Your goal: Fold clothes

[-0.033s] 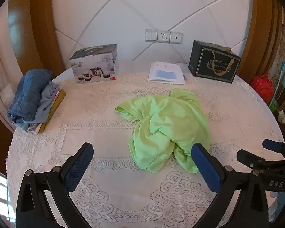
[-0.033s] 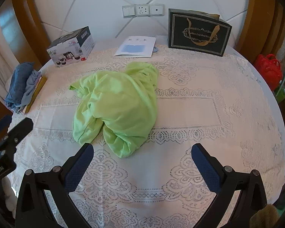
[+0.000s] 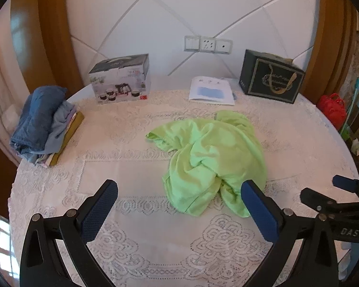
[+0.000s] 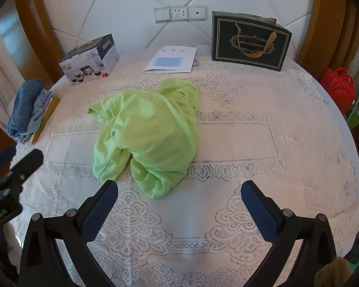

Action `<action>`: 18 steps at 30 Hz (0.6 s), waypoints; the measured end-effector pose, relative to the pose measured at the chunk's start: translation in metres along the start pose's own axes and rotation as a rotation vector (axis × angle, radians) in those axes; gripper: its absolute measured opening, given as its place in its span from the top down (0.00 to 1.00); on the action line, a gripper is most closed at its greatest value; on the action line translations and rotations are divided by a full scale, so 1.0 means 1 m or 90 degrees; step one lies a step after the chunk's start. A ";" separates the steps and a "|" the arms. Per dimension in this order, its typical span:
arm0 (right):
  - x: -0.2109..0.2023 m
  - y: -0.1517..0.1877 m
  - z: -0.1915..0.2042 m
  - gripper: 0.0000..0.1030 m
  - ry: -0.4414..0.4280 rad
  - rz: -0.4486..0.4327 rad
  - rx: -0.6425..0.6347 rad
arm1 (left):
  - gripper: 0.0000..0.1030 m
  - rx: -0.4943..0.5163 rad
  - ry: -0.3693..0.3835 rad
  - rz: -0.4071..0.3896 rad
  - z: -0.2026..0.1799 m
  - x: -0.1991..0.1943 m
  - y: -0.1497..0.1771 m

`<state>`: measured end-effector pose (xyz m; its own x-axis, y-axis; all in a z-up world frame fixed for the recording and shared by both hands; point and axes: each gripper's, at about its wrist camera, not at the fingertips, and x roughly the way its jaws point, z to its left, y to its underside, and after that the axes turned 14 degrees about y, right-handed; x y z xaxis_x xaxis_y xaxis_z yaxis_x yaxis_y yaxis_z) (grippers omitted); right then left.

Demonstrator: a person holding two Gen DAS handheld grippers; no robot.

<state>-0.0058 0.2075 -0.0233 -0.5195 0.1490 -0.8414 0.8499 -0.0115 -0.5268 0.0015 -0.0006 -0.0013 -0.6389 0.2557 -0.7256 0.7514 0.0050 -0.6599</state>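
Note:
A crumpled light green garment (image 3: 210, 157) lies in a heap in the middle of the round table with its white lace cloth (image 3: 136, 227). It also shows in the right wrist view (image 4: 148, 131). My left gripper (image 3: 179, 196) is open and empty, hovering above the table just in front of the garment's near edge. My right gripper (image 4: 179, 196) is open and empty, hovering in front of and to the right of the garment. Each gripper shows at the edge of the other's view. Neither touches the cloth.
A stack of folded clothes with blue denim on top (image 3: 40, 126) sits at the table's left edge. At the back stand a tea-set box (image 3: 122, 79), a white booklet (image 3: 213, 91) and a black gift bag (image 3: 272, 79). A red bag (image 3: 332, 110) sits off the table, right.

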 end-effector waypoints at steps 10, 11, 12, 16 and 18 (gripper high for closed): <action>-0.006 0.002 0.007 0.00 0.004 -0.005 -0.004 | 0.00 -0.003 -0.017 0.032 -0.001 0.000 0.001; -0.007 0.003 0.008 0.00 0.005 -0.005 -0.004 | 0.00 -0.005 -0.016 0.035 -0.002 -0.001 -0.002; -0.008 0.003 0.008 0.00 0.005 -0.006 -0.005 | 0.00 -0.006 -0.016 0.036 -0.002 -0.003 -0.004; -0.010 0.004 0.010 0.00 0.006 -0.008 -0.006 | 0.00 -0.007 -0.016 0.036 0.001 -0.007 -0.005; -0.010 0.004 0.010 0.00 0.005 -0.009 -0.006 | 0.00 -0.006 -0.016 0.035 0.001 -0.007 -0.003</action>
<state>0.0022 0.1965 -0.0185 -0.5302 0.1563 -0.8333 0.8436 -0.0008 -0.5369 0.0030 -0.0035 0.0056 -0.6000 0.2309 -0.7660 0.7874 0.0013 -0.6164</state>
